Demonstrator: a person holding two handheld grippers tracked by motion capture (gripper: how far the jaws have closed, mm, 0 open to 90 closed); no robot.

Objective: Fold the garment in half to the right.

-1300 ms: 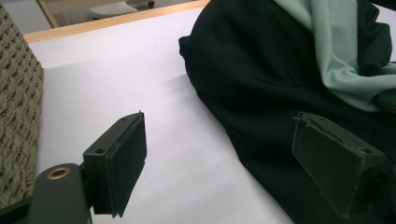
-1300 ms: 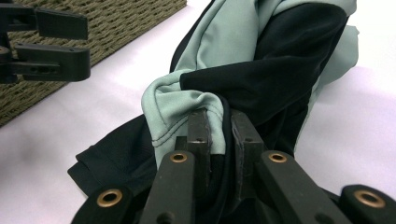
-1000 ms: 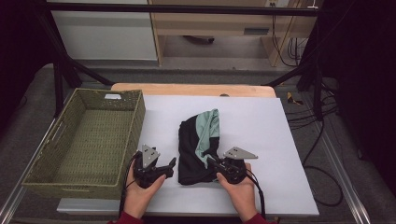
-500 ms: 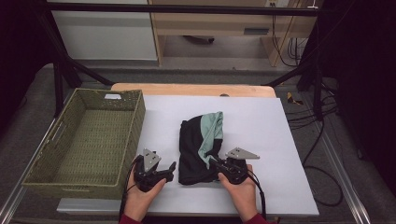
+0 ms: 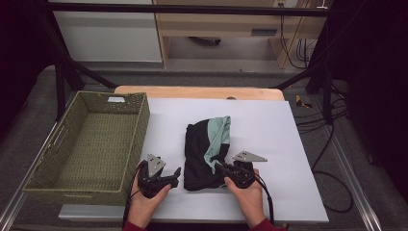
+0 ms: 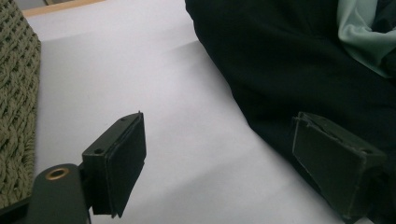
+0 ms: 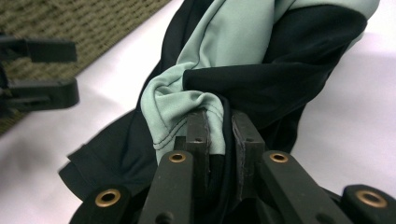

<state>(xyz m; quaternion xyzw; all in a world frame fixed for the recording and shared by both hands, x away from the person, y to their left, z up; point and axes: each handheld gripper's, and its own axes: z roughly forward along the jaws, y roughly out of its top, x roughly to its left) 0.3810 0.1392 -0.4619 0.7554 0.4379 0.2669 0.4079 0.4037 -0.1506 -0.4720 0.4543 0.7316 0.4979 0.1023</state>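
1. Looking down from the high view, I see a black and mint-green garment [image 5: 207,151] lying bunched on the white table [image 5: 269,130], roughly at its middle and toward the near edge.
2. My right hand-held gripper [image 5: 222,167] sits at the garment's near right side, and its jaws are clamped on a fold of the cloth.
3. From the right gripper view I can confirm that grip: a rolled fold of the garment [image 7: 224,70], green cloth with a black layer beside it, is pinched between the two black pads of the right hand-held gripper [image 7: 223,135], with hardly any gap between them.
4. My left hand-held gripper [image 5: 176,173] rests on the table just beside the garment's near left edge, with its jaws pointing toward the cloth.
5. In the left gripper view the jaws of the left hand-held gripper [image 6: 219,158] stand wide apart with bare table between them; the far jaw lies at the black hem of the garment [image 6: 299,70], but whether it touches the cloth I cannot tell.
6. A green woven basket [image 5: 53,168] stands on the left of the table, close beside my left hand [image 5: 144,204].
7. The basket is separate from the garment, with a strip of white table between them.
8. My right hand [image 5: 248,197] holds its gripper near the table's front edge.
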